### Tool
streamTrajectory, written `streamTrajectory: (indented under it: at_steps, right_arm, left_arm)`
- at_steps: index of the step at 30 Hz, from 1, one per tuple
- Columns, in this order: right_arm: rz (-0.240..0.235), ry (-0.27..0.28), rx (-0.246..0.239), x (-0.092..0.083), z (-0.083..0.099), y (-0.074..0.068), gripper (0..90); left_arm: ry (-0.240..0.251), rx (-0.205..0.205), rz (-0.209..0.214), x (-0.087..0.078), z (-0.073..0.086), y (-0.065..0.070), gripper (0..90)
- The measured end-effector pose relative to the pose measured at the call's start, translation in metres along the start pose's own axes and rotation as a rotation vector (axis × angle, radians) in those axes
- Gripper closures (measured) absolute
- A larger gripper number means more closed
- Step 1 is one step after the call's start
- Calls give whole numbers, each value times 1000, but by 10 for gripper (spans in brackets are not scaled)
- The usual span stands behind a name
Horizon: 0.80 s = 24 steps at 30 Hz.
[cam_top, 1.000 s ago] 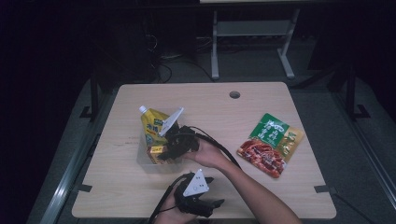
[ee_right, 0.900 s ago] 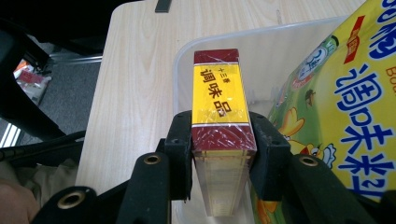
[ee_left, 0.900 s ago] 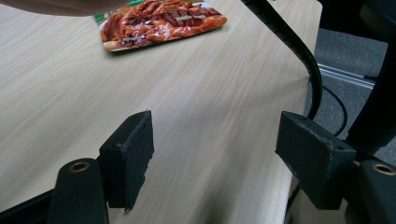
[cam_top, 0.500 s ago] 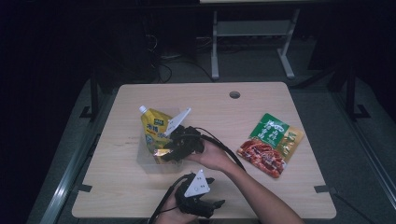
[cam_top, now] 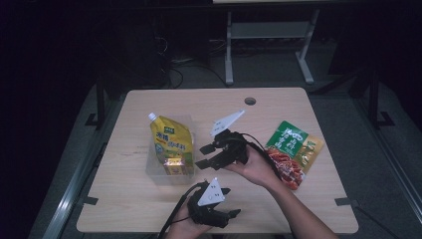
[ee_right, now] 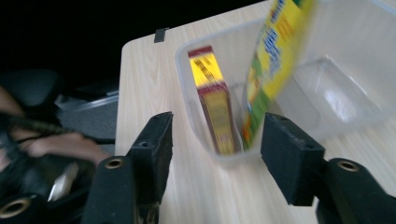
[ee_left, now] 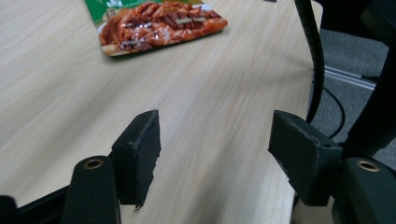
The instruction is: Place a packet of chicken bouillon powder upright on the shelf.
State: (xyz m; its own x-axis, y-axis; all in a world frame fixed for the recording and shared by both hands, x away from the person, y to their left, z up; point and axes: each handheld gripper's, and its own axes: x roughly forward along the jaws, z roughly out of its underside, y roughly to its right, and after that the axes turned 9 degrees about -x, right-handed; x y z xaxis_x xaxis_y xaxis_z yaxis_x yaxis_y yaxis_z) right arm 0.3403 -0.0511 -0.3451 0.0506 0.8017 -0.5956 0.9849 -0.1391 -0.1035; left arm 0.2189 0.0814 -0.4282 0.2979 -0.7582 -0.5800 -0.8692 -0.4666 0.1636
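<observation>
Clear bin [cam_top: 155, 172] left of centre: yellow spout pouch [cam_top: 170, 141] standing in it, small yellow-red box [cam_top: 173, 166] at its near end. Right gripper [cam_top: 205, 156] just beside the bin, jaws empty and just been opening (nothing between them). Left gripper [cam_top: 230, 214] at near edge, jaws apart, empty. Red-green snack packet [cam_top: 292, 152] flat at right.

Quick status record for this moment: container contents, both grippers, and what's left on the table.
container: clear plastic tub on the table, left of centre
contents: yellow spouted pouch standing upright; small yellow-and-red box on edge beside it
right gripper: just right of the tub, jaws just been opening, nothing between them
left gripper: near the front edge, open, empty
outside the tub: green-and-red food packet, lying flat at the right
</observation>
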Motion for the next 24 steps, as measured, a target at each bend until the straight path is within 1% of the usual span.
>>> streamTrajectory:
  at_steps: [1, 2, 3, 4, 6, 8, 12, 14, 16, 17, 18, 20, 22, 24]
  right_arm:
    - [-5, 6, 24, -7, 7, 2, 413]
    - [4, 10, 40, -12, 11, 3, 407]
    - [15, 13, 54, -17, 16, 4, 402]
    - [21, 12, 79, -23, 22, 5, 393]
    - [51, 8, 98, -33, 32, 7, 378]
    - [89, 9, 113, -43, 41, 8, 367]
    - [146, 8, 158, -63, 58, 12, 355]
    - [180, 10, 185, -74, 68, 15, 346]
    - [212, 10, 216, -84, 77, 17, 341]
    - [229, 13, 234, -90, 83, 18, 341]
    - [243, 14, 237, -93, 87, 19, 340]
    - [281, 4, 261, -101, 96, 20, 336]
    - [307, 7, 293, -109, 107, 23, 333]
    - [331, 3, 326, -116, 117, 26, 328]
  left_arm:
    - [2, 3, -1, 0, -1, -1, 346]
    - [2, 8, -4, 2, -2, -1, 352]
    - [5, -1, -3, 3, -2, -2, 355]
    - [1, 0, -3, 5, -3, -3, 356]
    - [-5, 9, -4, 7, -5, -4, 370]
    - [-6, 14, 4, 11, -9, -6, 377]
    - [2, 23, 7, 19, -18, -10, 399]
    - [12, 7, 11, 26, -23, -14, 415]
    - [4, 6, 8, 32, -28, -18, 429]
    - [7, 7, 8, 35, -30, -19, 433]
    - [11, 4, 5, 39, -32, -20, 439]
    - [16, 9, -5, 46, -37, -23, 461]
    - [20, 3, -13, 55, -41, -24, 487]
    - [13, 16, -21, 62, -45, -27, 514]
